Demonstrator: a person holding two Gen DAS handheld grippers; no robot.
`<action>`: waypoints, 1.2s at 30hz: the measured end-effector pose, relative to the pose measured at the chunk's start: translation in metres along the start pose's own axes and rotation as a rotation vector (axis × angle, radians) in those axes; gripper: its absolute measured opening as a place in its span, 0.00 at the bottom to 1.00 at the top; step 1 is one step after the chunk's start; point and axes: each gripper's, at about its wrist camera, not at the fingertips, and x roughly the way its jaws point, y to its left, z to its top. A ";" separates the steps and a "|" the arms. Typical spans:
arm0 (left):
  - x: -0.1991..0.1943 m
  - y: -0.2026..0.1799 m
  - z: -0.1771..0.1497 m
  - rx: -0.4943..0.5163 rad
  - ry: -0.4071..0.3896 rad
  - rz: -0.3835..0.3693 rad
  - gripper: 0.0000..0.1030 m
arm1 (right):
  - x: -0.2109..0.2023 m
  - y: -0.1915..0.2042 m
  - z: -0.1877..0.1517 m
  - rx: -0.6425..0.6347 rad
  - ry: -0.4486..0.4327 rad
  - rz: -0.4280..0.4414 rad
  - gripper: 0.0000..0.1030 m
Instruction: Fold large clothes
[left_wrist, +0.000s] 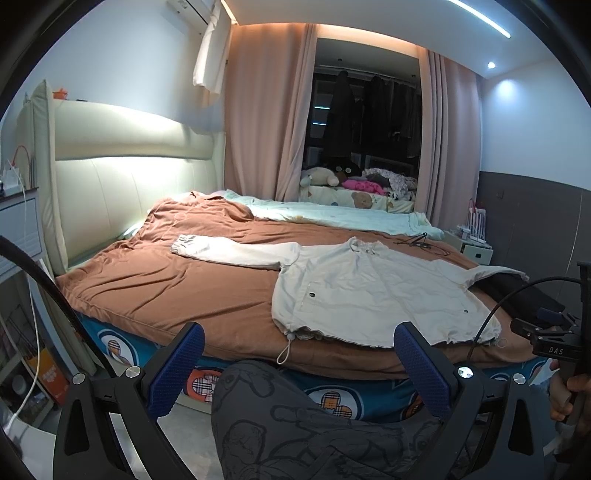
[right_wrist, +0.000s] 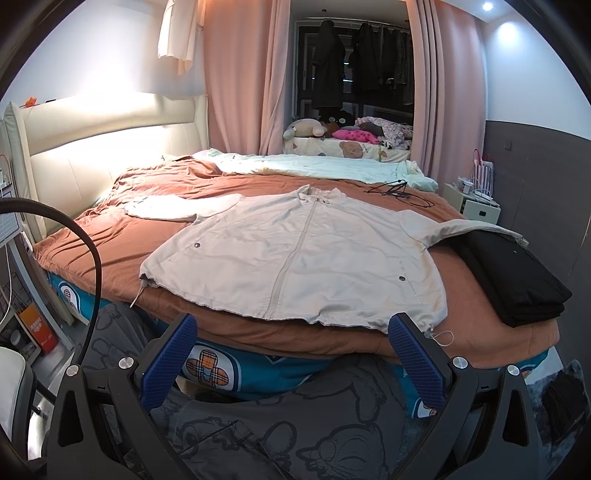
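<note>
Rust-brown bedding covers the bed (right_wrist: 122, 236), with a padded cream headboard (left_wrist: 129, 177) at the left and pink curtains (right_wrist: 236, 81) behind it.

On the bedding near the front edge lies a cream zip-front jacket (right_wrist: 295, 258), spread flat and face up, zipper closed, collar pointing away toward the curtains. Its left-hand sleeve (left_wrist: 229, 253) stretches out over the brown cover toward the headboard, cuff gathered. A snap stud shows on each front panel, and a drawstring (left_wrist: 286, 350) dangles off the hem corner over the mattress side. The fabric is lightly wrinkled.

To the right, the other sleeve runs out and its end passes behind a folded black garment (right_wrist: 517, 273) lying at the bed's right edge, so that cuff cannot be seen.

The left gripper (left_wrist: 299, 354) hangs in front of the bed with its jaws spread wide, gripping nothing. The right gripper (right_wrist: 291, 339) is likewise wide apart and empty, just short of the hem. In the left wrist view, the hem's right stretch is partly covered by the blue finger and a black cable.
</note>
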 end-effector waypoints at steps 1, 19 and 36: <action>0.000 0.000 0.000 0.000 0.000 0.000 1.00 | 0.000 0.000 0.000 0.001 0.000 0.000 1.00; 0.000 0.000 0.001 -0.002 -0.006 0.000 1.00 | -0.003 0.002 0.000 0.004 -0.010 -0.003 1.00; -0.006 0.007 0.006 -0.012 -0.031 0.020 1.00 | 0.003 -0.002 -0.002 0.019 -0.012 -0.001 1.00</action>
